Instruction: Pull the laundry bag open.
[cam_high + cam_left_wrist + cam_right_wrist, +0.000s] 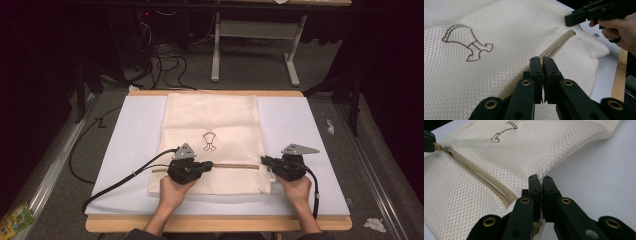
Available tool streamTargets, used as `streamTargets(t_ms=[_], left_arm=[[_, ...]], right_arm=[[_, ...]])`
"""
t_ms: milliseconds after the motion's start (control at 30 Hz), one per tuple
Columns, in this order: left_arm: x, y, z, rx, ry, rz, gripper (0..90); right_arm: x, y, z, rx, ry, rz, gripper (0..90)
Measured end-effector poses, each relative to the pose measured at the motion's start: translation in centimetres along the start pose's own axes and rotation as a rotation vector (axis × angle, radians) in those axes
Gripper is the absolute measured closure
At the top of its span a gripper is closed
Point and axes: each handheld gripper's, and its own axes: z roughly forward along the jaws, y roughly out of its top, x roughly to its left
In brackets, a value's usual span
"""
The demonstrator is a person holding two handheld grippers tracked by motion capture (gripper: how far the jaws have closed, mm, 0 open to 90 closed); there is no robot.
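Lying flat on the white top of the desk [130, 145], with a wooden edge showing around it, is a cream mesh laundry bag [212, 125]. Its long axis runs away from the person, and its lower end is close to the person's side. Beyond the desk stands a grey frame [255, 45] on the carpet floor, with dark cables [165, 62] lying near it, well apart from the bag. Nothing covers the bag except the two tools.

The fabric is a fine net of small holes, soft and a little wrinkled at the corner. A small brown outline drawing [467, 42] is on its middle part. A beige zipper [235, 165] crosses the bag near the lower end, from the left side to the right side.

The left gripper [207, 165] is at the left end of the zipper; its jaws are together, and in the right gripper view they clamp the zipper pull [436, 145]. The right gripper [264, 160] is at the right edge of the bag, and its jaws are pressed together on the mesh edge beside the zipper's end.
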Motion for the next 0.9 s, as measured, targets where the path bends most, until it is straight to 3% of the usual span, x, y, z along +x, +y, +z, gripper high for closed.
streamTargets(t_ms=[900], left_arm=[[0.9,-0.3,-1.5,-0.019,0.026,-0.017,87.2]], right_arm=[[-0.3,-0.2,0.0,0.002,-0.004,0.008,88.3]])
